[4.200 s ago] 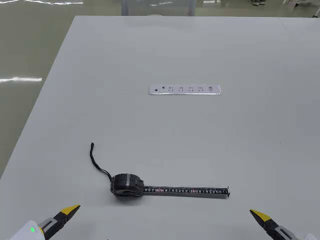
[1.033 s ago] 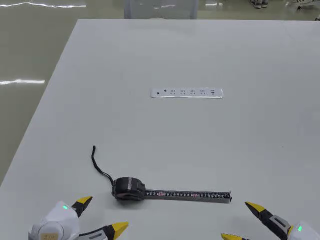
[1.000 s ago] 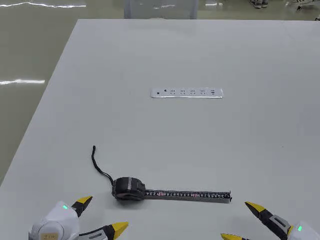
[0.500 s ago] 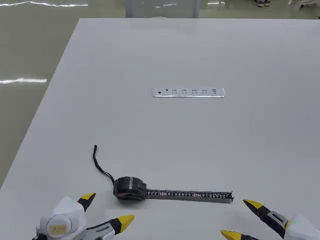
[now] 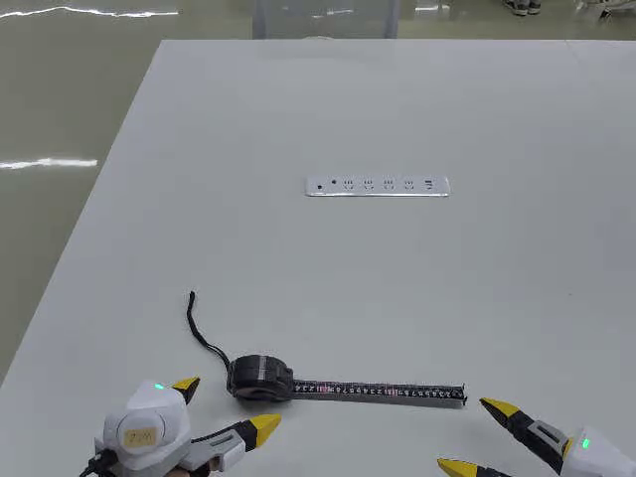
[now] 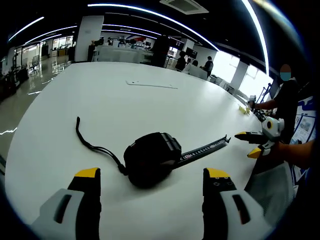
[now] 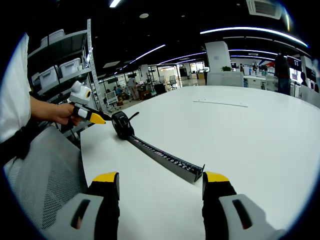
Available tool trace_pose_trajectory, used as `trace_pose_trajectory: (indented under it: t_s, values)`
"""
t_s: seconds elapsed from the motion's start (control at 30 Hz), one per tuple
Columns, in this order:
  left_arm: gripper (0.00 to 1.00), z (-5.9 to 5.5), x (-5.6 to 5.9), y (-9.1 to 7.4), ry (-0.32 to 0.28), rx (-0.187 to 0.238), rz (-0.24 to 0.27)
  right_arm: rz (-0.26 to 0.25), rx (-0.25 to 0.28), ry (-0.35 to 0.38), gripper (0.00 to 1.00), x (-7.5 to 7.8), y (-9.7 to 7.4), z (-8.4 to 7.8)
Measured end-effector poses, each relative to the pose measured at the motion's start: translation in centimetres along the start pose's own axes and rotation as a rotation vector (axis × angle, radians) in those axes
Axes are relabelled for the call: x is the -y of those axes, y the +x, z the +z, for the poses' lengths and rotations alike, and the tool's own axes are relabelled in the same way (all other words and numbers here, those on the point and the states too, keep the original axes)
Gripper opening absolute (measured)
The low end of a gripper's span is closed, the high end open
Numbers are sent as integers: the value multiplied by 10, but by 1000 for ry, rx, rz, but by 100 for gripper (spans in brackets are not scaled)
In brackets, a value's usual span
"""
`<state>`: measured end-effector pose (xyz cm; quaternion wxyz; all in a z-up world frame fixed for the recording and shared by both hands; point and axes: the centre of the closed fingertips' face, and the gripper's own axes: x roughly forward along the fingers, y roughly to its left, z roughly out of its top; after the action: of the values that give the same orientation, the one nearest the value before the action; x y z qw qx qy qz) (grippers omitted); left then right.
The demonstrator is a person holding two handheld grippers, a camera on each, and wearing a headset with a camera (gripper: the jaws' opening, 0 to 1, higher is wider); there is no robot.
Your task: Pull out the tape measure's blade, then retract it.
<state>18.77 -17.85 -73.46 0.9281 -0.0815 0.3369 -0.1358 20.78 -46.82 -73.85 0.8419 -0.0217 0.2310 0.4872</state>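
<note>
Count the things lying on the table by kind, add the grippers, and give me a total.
tape measure: 1
power strip: 1
grippers: 2 (left gripper, right gripper)
Total: 4

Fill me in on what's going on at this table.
A person holds a gripper in each hand over a white table, working on a tape measure whose blade already lies pulled out across it. The left gripper is open just short of the black case. The right gripper is open near the blade's free end. Neither touches the tape.
</note>
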Motion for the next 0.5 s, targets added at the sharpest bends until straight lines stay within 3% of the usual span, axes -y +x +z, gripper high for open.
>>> trace_pose_trajectory:
  t_s: [0.07,0.2,0.5]
  values:
    - [83,0,-3,2,-8,1,20,0,1,0,68,1,0,0]
    - [83,-2,-1,6,-41,2,12,5,-2,-9,67,0,2,1]
    - [83,-2,0,13,-50,-7,32,13,-6,-18,67,8,5,2]
